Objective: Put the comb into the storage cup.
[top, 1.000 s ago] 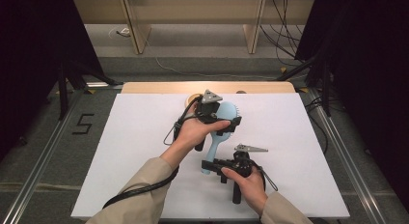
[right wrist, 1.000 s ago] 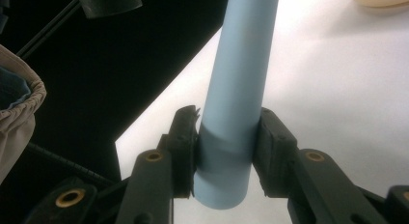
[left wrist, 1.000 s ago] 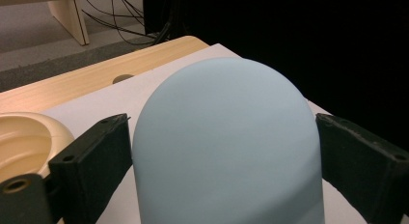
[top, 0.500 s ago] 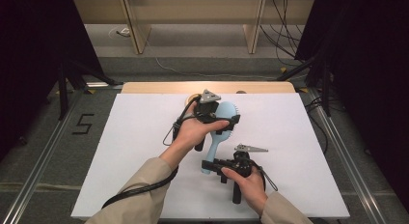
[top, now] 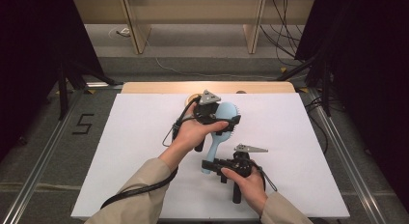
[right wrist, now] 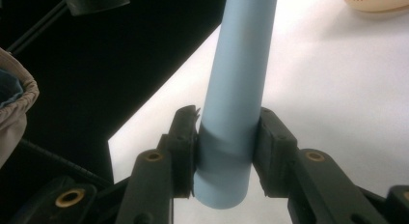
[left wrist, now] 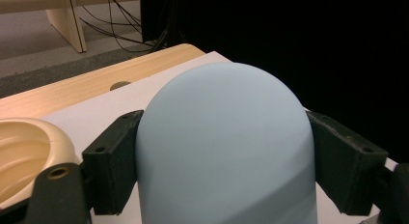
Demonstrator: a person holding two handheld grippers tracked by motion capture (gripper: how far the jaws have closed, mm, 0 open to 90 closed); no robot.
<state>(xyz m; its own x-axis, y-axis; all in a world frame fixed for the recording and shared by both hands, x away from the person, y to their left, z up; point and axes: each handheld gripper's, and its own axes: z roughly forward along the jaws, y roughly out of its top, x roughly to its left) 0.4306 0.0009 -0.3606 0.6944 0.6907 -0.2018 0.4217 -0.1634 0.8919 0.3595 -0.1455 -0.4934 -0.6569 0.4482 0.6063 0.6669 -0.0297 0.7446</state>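
Between two hand-held grippers (top: 226, 123), one hairbrush (top: 223, 119)

A white sheet (top: 120, 151) covers the wooden table (top: 159, 87); a cream container (left wrist: 29, 151) stands on it.

The plastic hairbrush (top: 223, 122) is light blue all over, on its round head and its long handle, with dark bristles along one edge of the head. The two hand-held grippers, the left gripper (top: 231, 121) and the right gripper (top: 208, 164), are black, with small gold-coloured screw rings near the jaws and a grey plate on top. Under them the flat table sheet (top: 135, 137) is plain white, with a pale wood strip (top: 159, 87) past the left gripper. A cream plastic tub (left wrist: 24, 151) sits just beside the left gripper. The person's sleeves (top: 140, 185) are beige.
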